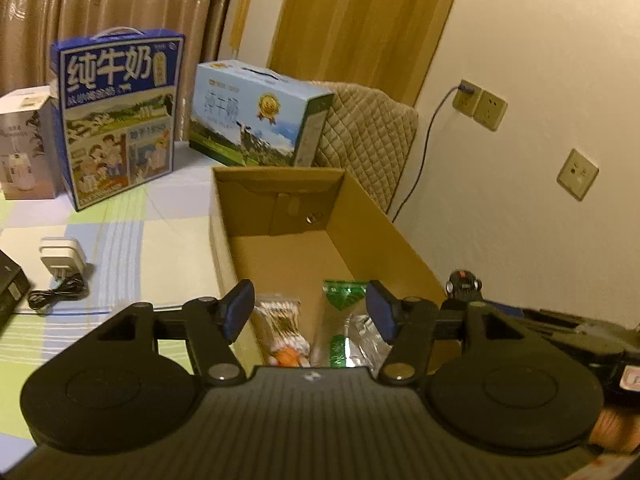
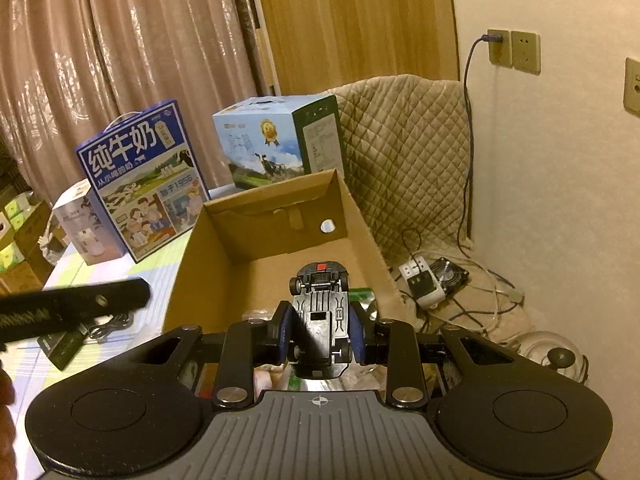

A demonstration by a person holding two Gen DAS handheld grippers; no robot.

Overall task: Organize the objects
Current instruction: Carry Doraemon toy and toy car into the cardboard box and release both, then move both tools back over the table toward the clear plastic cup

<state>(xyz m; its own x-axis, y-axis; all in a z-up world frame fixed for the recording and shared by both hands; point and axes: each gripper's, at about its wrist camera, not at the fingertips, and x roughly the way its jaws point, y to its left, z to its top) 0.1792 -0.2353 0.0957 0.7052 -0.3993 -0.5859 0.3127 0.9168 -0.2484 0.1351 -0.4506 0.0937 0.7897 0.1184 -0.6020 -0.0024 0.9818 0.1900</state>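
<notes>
At frame centre, the right gripper [image 2: 322, 338] clamped a toy car [image 2: 320, 312] above the cardboard box [image 2: 200, 280]; the left gripper [image 1: 308, 312] stood open, empty. Next move: lower, release.

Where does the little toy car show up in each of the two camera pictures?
Left wrist view: only the toy car tip peeks at the right edge, above the cardboard box wall, held out by the right gripper.
Right wrist view: the toy car sits centre, underside up, clamped in the right gripper over the cardboard box.
Shared landmark: the dark blue milk carton behind the box.
</notes>
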